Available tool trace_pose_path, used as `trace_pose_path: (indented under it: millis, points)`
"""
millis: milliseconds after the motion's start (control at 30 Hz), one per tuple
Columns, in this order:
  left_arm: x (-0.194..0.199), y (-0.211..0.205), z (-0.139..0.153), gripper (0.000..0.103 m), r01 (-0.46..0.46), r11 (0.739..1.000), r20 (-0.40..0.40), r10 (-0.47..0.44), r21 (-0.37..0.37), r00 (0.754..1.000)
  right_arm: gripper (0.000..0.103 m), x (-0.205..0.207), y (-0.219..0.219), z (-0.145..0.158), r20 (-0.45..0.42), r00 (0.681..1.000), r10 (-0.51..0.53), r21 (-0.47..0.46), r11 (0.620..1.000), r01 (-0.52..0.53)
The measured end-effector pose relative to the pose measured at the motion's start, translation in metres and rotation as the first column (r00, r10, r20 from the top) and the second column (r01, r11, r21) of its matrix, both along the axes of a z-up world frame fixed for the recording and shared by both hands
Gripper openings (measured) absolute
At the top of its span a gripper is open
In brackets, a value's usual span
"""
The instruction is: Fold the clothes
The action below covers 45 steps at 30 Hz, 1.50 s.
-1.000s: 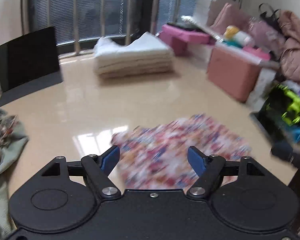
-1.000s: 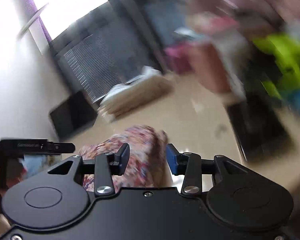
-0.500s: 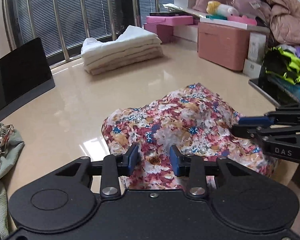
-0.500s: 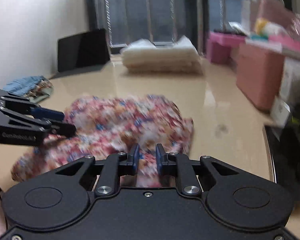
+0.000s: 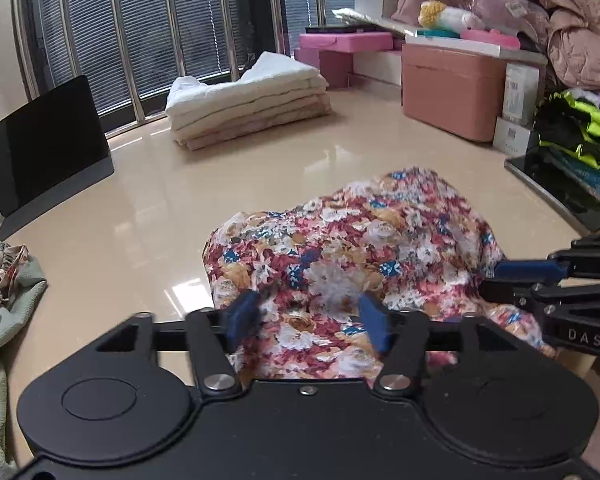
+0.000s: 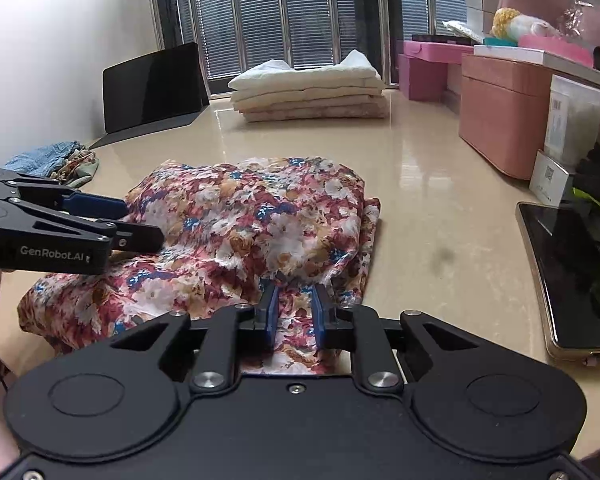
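Regrasping: left gripper opening over floral dress; right gripper opening, cloth between, unpinched. Next, pinch edges toward twelve o'clock.

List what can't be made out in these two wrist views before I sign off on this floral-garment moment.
- Near edge of the floral garment: both views, covered by each tool's black body.
- Grip of the right tool, jaws opening: cloth lies between them, pad contact unclear.
- Left tool, jaws opening: its pads are motion-blurred.
- Garment type: too bunched to tell.
- Crumpled clothes: left wrist view, cut by the left edge.
- Phone: right wrist view, runs off the right edge.
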State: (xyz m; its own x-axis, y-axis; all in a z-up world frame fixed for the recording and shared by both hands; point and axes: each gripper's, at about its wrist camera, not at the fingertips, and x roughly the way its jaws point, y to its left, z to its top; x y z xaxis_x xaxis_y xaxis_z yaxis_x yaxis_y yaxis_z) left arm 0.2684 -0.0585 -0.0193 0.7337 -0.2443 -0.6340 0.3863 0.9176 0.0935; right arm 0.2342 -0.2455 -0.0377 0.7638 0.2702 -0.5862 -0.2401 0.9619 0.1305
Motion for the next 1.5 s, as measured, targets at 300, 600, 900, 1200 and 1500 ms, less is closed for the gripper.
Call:
trace_pose_path:
  millis: [300,600,900,1200,1500]
  points:
    - [-0.03,0.028,0.018,0.103,-0.072,0.988,0.041,0.078,-0.136,0.996,0.101,-0.037,-0.006,0.026,0.064,0.998,0.005,0.047,0.999,-0.008]
    - [-0.071,0.053,0.022,0.103,-0.134,0.97,0.08,0.153,-0.204,0.985,0.102,-0.064,-0.003,0.038,0.061,0.998,-0.018,0.061,0.998,0.014]
    - [-0.103,0.062,0.026,0.103,-0.131,0.962,0.089,0.156,-0.238,0.984,0.102,-0.085,0.003,0.039,0.03,0.999,-0.025,0.086,0.996,0.022]
    - [-0.129,0.056,0.023,0.103,-0.122,0.959,0.08,0.147,-0.255,0.986,0.102,-0.116,0.006,0.044,0.033,0.999,-0.031,0.072,0.997,0.029]
    - [-0.162,0.045,0.03,0.103,-0.134,0.958,0.114,0.167,-0.255,0.979,0.102,-0.152,-0.003,0.049,0.064,0.997,-0.043,0.101,0.994,0.036]
